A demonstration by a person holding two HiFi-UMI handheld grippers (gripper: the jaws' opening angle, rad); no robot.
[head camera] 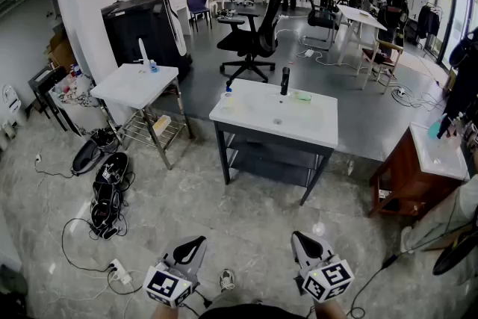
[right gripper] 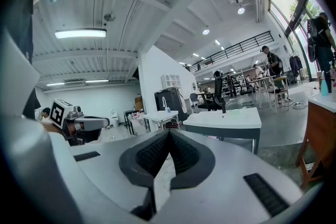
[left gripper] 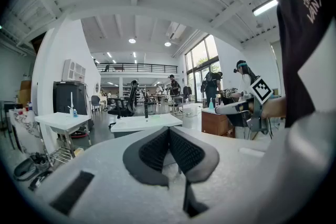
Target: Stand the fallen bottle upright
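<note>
The room is a wide open workshop: glossy, veined stone floor (head camera: 246, 228) nearby, matte dark grey flooring farther off, white beams overhead. In the middle stands a table (head camera: 299, 127) with a smooth white rectangular top on a dark metal frame. At its far edge a slim dark bottle (head camera: 284, 80) stands upright. Just right of it lies a low, pale green thing (head camera: 302, 95), too small to tell whether it is a fallen bottle. A tiny blue-capped bottle (head camera: 228, 90) sits at the table's far left corner.

To the left is a smaller white table (head camera: 123, 90) on thin steel legs with a wire shelf beneath. A black mesh-backed office chair (head camera: 254, 33) stands on the grey floor beyond. To the right is a brown wooden stand (head camera: 399, 187) with a white top. Black bags and looping cables (head camera: 104, 190) lie on the floor at left.

Both grippers are held low and near, well apart from the middle table. The left gripper (left gripper: 169, 129) has a pale, grainy shell, and its black ribbed pads (left gripper: 155, 149) are pressed together with nothing between them. The right gripper (right gripper: 169, 134) is the same: smooth grey shell, dotted black pads (right gripper: 184, 152) meeting in a closed point, empty. Each carries a marker cube (head camera: 168, 286).
</note>
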